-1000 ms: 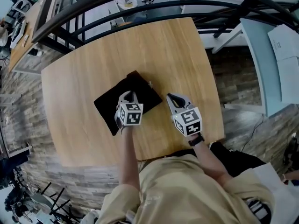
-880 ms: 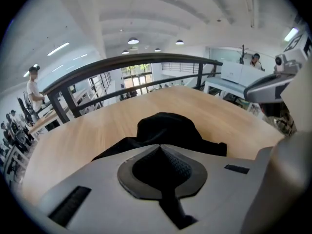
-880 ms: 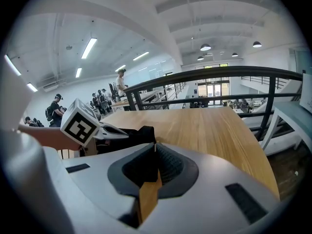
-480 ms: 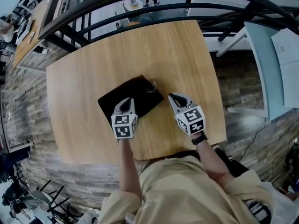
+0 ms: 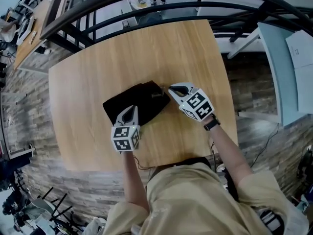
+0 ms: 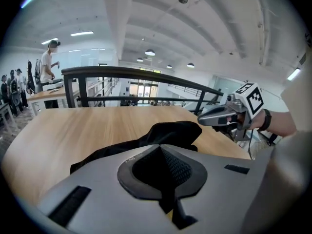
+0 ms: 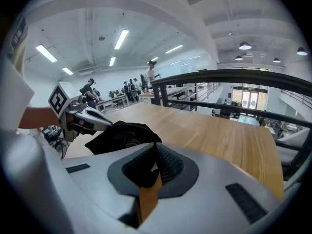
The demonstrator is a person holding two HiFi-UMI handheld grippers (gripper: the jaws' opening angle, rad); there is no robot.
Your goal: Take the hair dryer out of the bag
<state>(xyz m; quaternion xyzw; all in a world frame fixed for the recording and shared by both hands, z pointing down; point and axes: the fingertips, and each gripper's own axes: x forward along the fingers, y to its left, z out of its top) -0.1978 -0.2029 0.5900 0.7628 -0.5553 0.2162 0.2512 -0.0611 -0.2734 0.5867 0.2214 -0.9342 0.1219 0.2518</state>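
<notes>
The left gripper (image 5: 129, 110) pinches the near edge of the black bag (image 5: 142, 99) on the wooden table (image 5: 88, 72), while the right gripper (image 5: 172, 88), jaws closed and empty, sits beside its right corner.

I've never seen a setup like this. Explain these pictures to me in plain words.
There is no robot here. A person holds a two-jaw tool in each hand: the left gripper and the right gripper. The cubes with square markers are parts of them. One picture comes from a camera on the person's head, looking down. The other two come from cameras riding on the grippers. On the wooden table lies a black bag; no hair dryer shows. Both grippers' jaws are together, the left at the bag's near edge, the right beside its right corner. Whether either pinches fabric is unclear.
</notes>
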